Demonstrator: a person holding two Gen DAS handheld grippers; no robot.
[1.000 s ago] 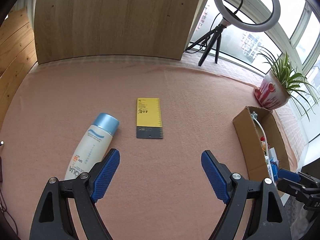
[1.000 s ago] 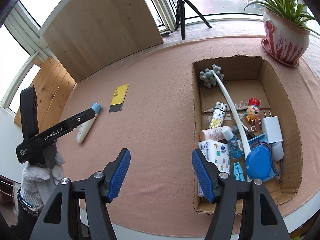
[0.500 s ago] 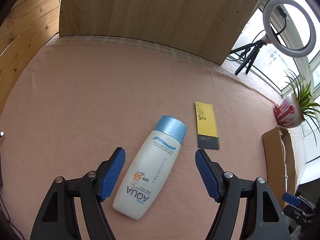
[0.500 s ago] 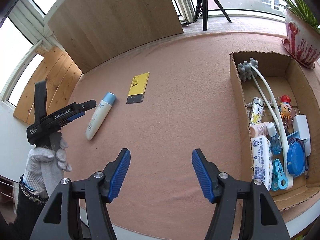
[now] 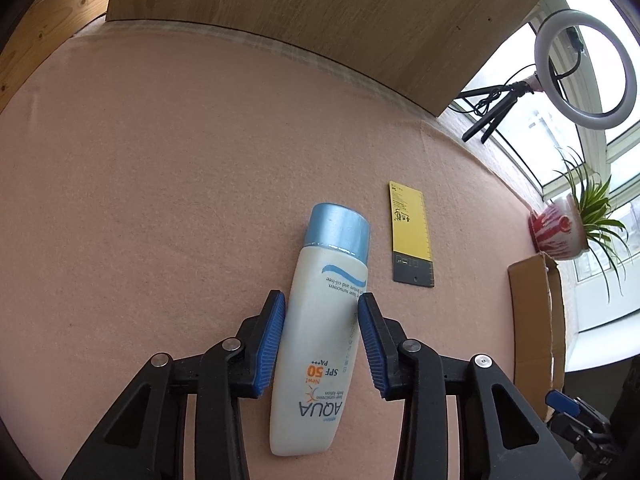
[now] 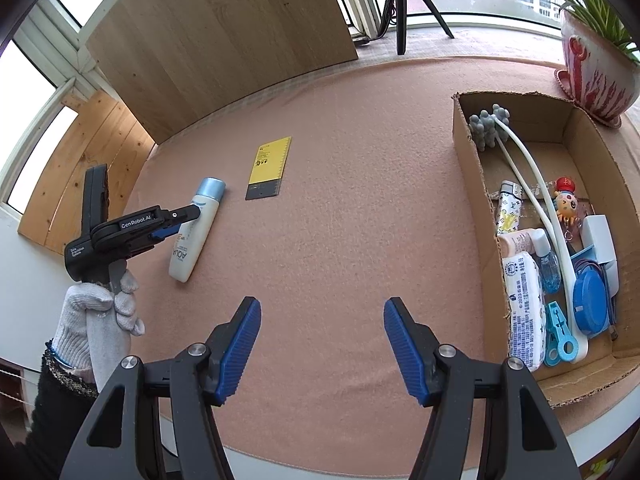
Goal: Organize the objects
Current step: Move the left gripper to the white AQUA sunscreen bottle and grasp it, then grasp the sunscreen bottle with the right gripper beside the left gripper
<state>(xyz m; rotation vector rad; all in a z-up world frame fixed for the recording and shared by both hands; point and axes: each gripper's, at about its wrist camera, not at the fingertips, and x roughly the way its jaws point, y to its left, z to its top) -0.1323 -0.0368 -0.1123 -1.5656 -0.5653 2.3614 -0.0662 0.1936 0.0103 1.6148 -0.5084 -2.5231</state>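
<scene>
Left wrist view: left tongs closing around white lotion bottle lying flat on pink worktop, pads at its sides, contact not clear. Yellow card just beside bottle. Right wrist view: right tongs released, empty, near cardboard box.

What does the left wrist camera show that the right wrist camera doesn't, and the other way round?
Only the left wrist view shows the white ring light and the left claw closing around the white blue-capped sunscreen bottle. Only the right wrist view shows inside the brown cardboard box, the gloved hand and the open right claw. Both show the bottle and the yellow ruler card.
</scene>
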